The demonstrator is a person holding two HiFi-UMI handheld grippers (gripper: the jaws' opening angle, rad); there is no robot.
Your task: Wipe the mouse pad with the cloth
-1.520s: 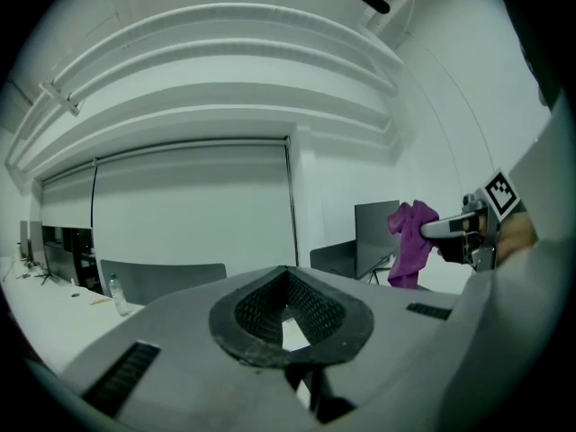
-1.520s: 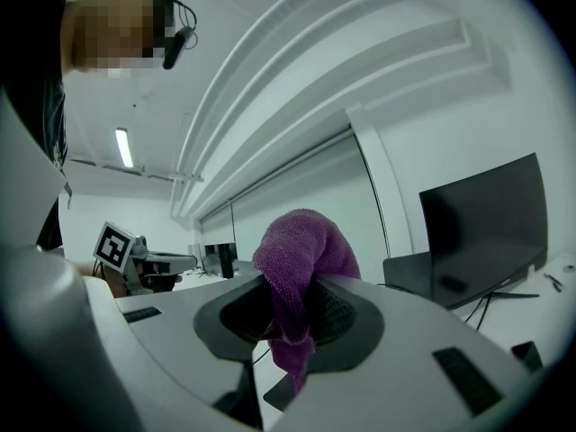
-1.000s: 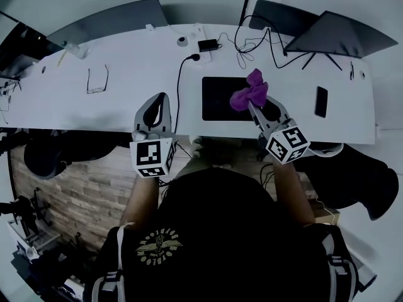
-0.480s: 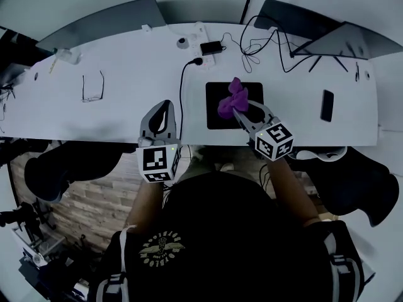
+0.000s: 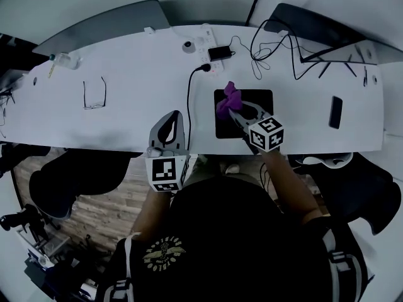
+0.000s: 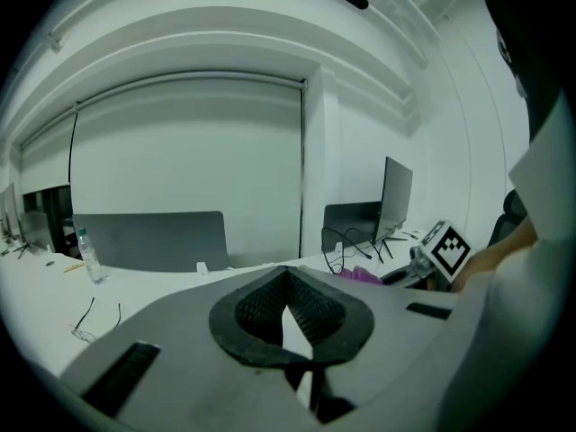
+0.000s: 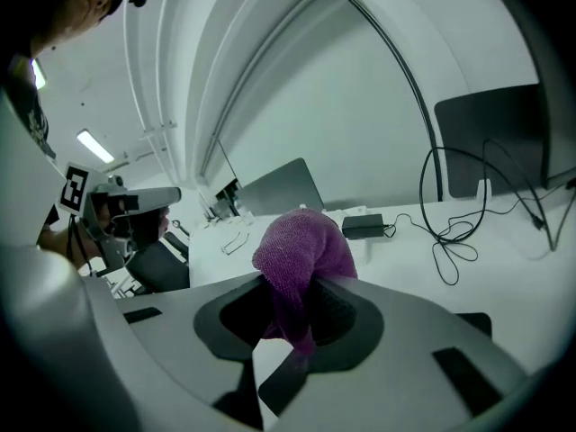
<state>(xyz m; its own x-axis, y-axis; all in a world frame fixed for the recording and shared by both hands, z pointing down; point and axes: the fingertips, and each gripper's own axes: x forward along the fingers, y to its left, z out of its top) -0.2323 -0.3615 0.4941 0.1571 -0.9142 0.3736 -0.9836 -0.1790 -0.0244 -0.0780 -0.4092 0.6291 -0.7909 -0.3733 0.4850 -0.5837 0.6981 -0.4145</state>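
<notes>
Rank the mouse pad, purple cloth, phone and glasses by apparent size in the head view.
1. mouse pad, clearly largest.
2. purple cloth and glasses look about alike. The cloth is clamped in the right gripper, possibly nearer the camera, so I won't rank them.
3. phone, smallest.

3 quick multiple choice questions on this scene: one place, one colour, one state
1. Where is the cloth? A at the mouse pad's far left corner B at its near right corner C nowhere near it
2. The cloth's colour? A yellow B purple C white
3. The left claw is? A shut on the cloth B wide open C shut, empty

Answers: 1 A, the head view shows it there, in the right claw; 2 B, it shows purple; 3 C, its pads meet on nothing.
</notes>
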